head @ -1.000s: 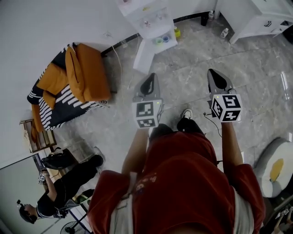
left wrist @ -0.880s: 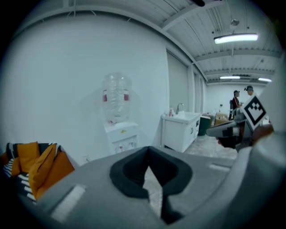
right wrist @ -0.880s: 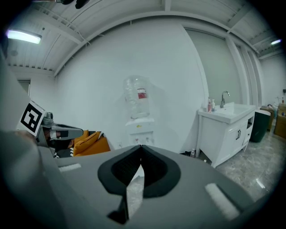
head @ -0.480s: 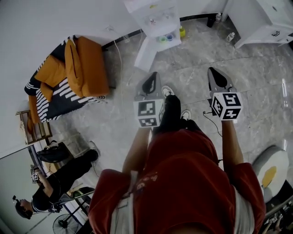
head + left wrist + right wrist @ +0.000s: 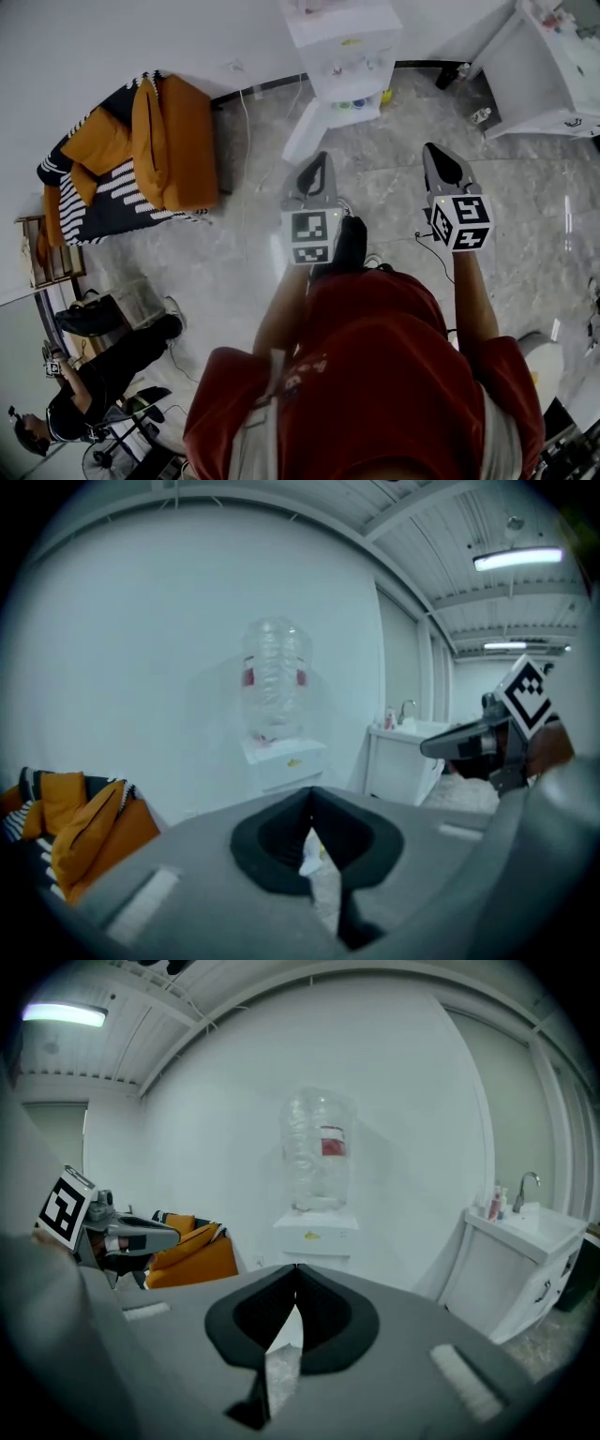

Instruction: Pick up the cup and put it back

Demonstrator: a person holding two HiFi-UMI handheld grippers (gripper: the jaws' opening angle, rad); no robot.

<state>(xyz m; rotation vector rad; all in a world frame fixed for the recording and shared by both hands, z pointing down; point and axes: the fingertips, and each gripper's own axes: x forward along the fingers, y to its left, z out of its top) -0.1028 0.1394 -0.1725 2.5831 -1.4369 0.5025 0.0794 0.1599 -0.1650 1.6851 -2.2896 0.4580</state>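
Jaws on left gripper and right gripper are pressed together, empty; reaching the dispenser unopened, they could knock the cup over rather than grip it.

The grey marbled tile floor carries an orange upholstered armchair by the wall and a white water dispenser near it. Farther right stands a white sink cabinet, a small pale bottle just beside its foot.
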